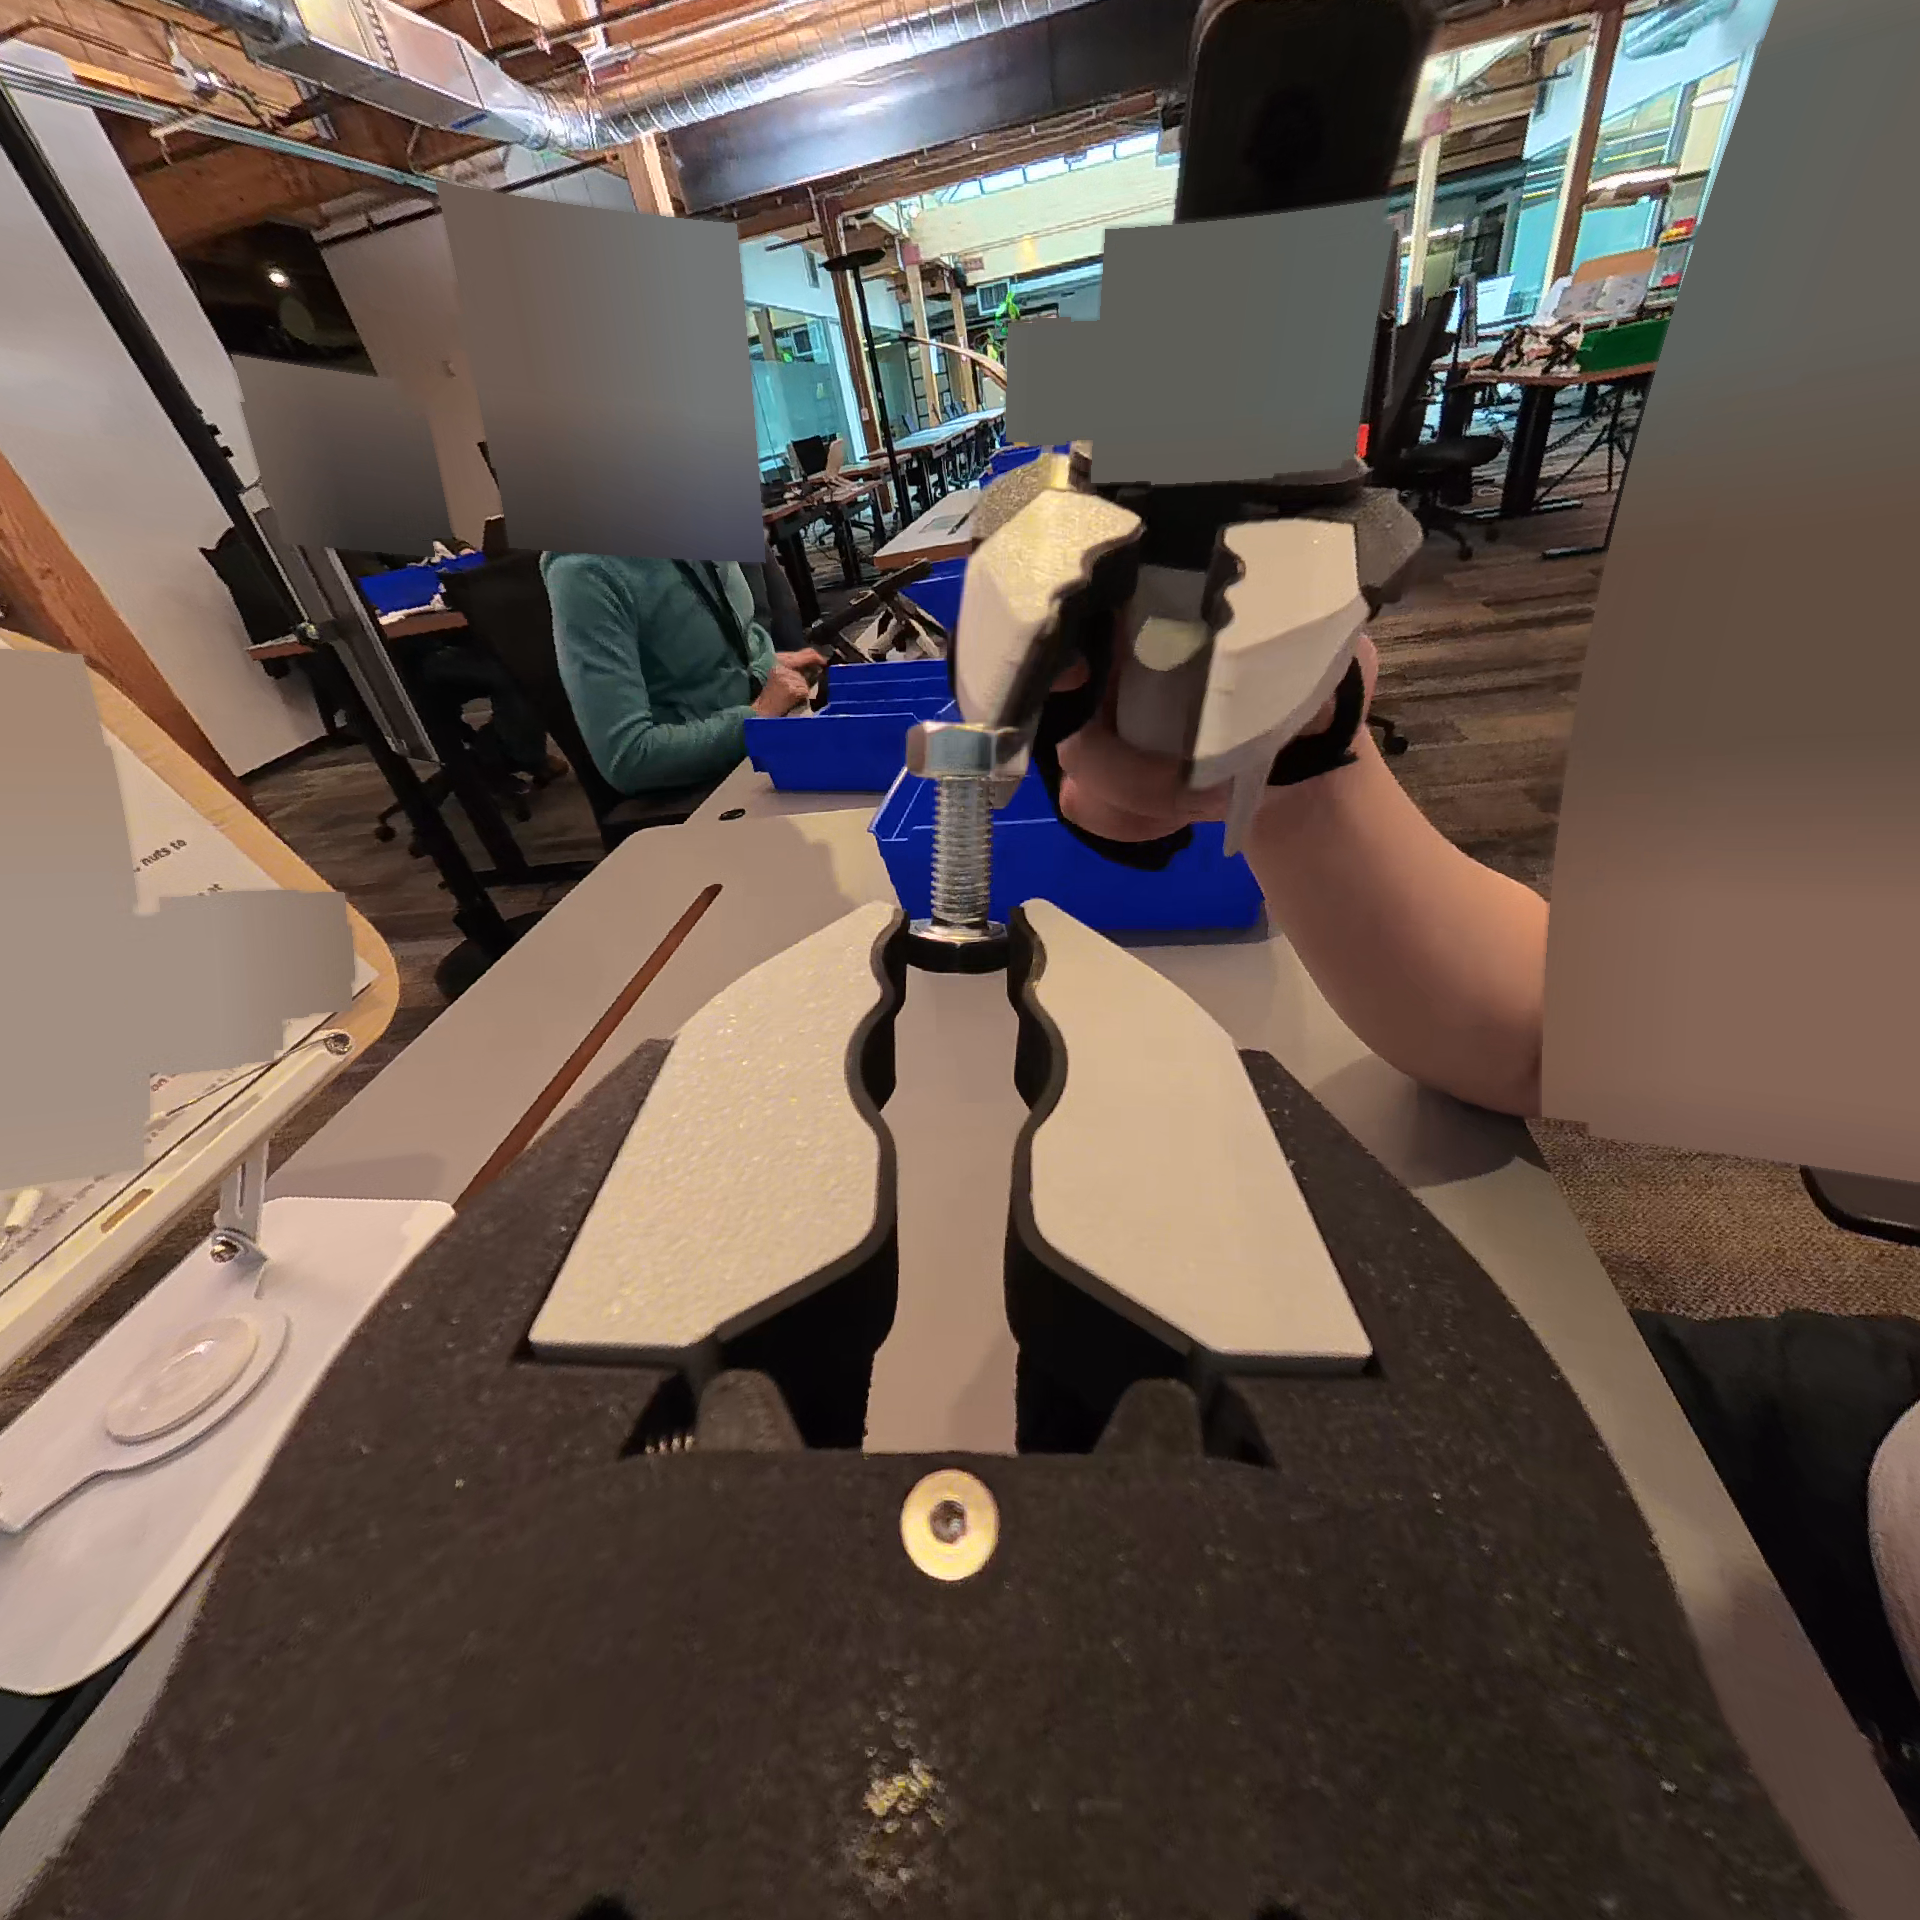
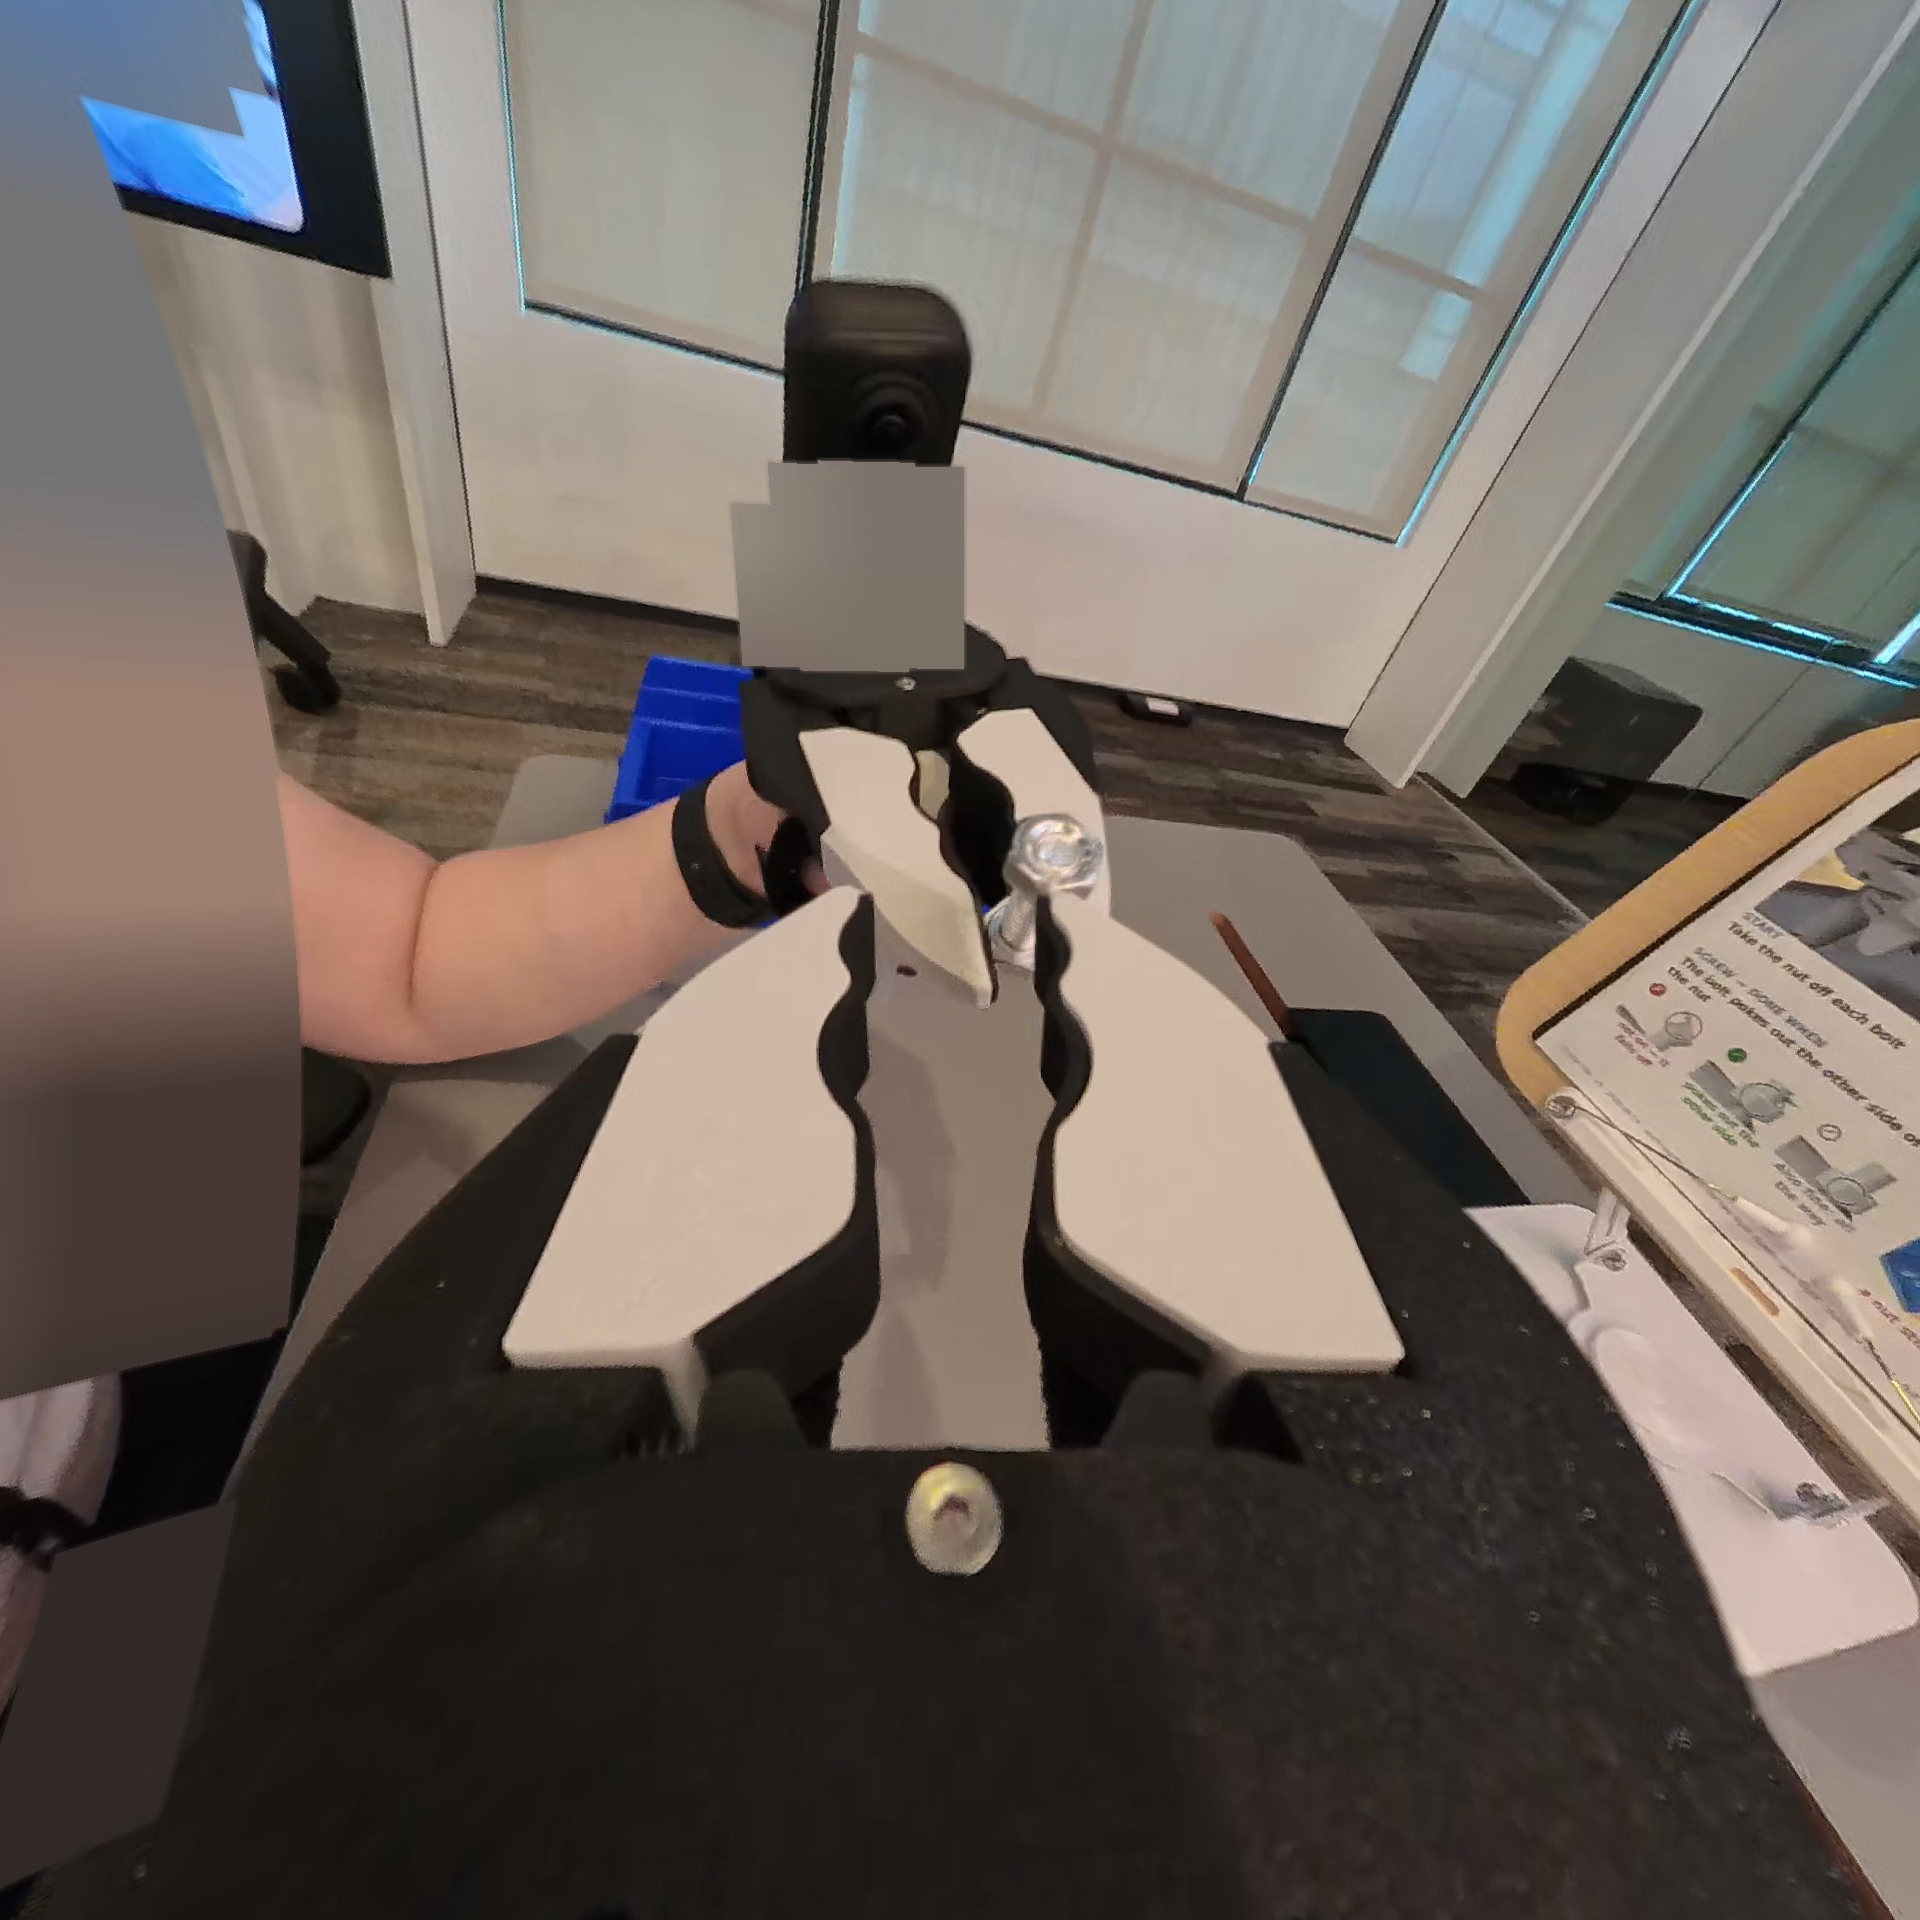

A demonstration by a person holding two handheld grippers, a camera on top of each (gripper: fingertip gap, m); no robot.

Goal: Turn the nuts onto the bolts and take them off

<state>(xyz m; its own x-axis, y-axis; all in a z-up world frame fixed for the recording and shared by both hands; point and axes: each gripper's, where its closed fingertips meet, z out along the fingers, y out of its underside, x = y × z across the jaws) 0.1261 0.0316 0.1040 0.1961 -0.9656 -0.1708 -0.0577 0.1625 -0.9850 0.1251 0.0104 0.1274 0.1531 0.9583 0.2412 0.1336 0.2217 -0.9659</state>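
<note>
A silver hex bolt (image 1: 961,847) stands upright, head up, just past my left gripper's tips. My left gripper (image 1: 961,930) is shut on the nut (image 1: 951,940) at the bolt's lower end, just above the grey table (image 1: 727,883). My right gripper (image 1: 1122,800) hangs over it with fingers pointing down and jaws apart; one fingertip (image 1: 997,753) touches the side of the bolt head. In the right wrist view my right gripper (image 2: 945,925) is open, and the bolt (image 2: 1049,862) sits by its right finger, held from the far side by the left gripper (image 2: 1013,956).
A blue bin (image 1: 1070,883) stands right behind the bolt and also shows in the right wrist view (image 2: 675,727). An instruction board on a white stand (image 2: 1714,1039) is at the table's side. A person in teal (image 1: 644,665) sits at a farther desk. My two grippers' fingertips are within a few centimetres of each other.
</note>
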